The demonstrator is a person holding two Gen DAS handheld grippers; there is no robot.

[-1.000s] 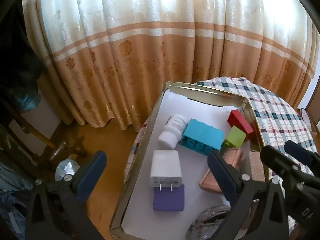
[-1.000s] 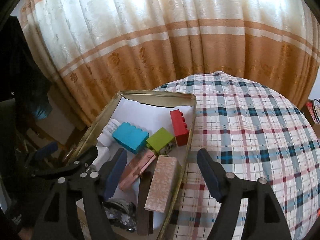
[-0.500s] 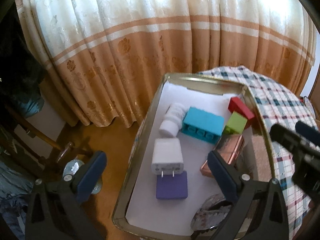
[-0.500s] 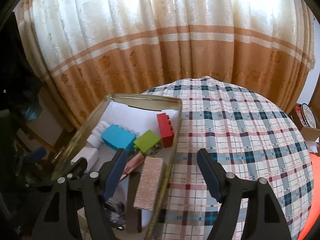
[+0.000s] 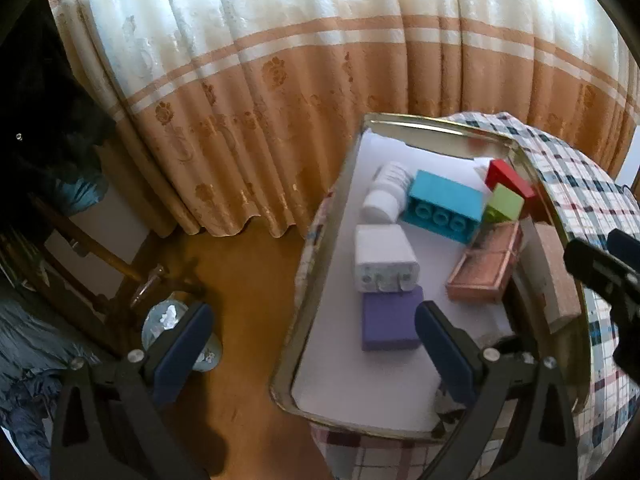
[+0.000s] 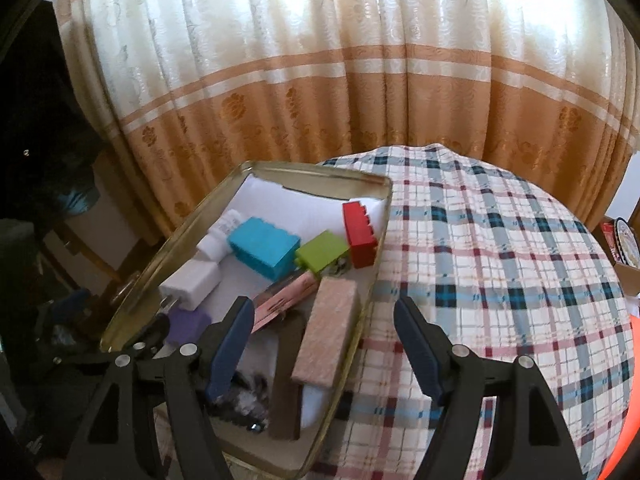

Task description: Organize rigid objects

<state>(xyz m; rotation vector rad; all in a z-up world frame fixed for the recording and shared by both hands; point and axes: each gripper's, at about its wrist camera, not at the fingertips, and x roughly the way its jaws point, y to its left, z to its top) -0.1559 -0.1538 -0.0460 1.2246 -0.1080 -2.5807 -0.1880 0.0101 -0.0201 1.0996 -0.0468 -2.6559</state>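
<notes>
A gold metal tray (image 5: 332,216) (image 6: 168,248) lined with white paper lies on the left of the plaid-covered table (image 6: 500,248). It holds a white bottle (image 5: 384,192), a cyan brick (image 5: 444,206) (image 6: 264,246), a green brick (image 5: 506,204) (image 6: 322,250), a red brick (image 5: 510,178) (image 6: 358,234), a white charger (image 5: 384,258) (image 6: 192,284), a purple block (image 5: 390,318), a copper box (image 5: 486,268) and a pink sponge block (image 6: 326,334). My left gripper (image 5: 310,348) is open and empty above the tray's near left rim. My right gripper (image 6: 324,344) is open and empty above the tray's right rim.
A cream and orange curtain (image 5: 300,92) hangs behind the table. Wooden floor (image 5: 244,280), a chair frame (image 5: 100,256) and a plastic bottle (image 5: 168,316) lie to the left. A crumpled dark item (image 6: 244,396) sits in the tray's near end. Boxes (image 6: 620,248) stand at far right.
Both grippers have drawn back and risen a little, so the tray shows more fully. Both stay open and empty. The objects in the tray have not moved.
</notes>
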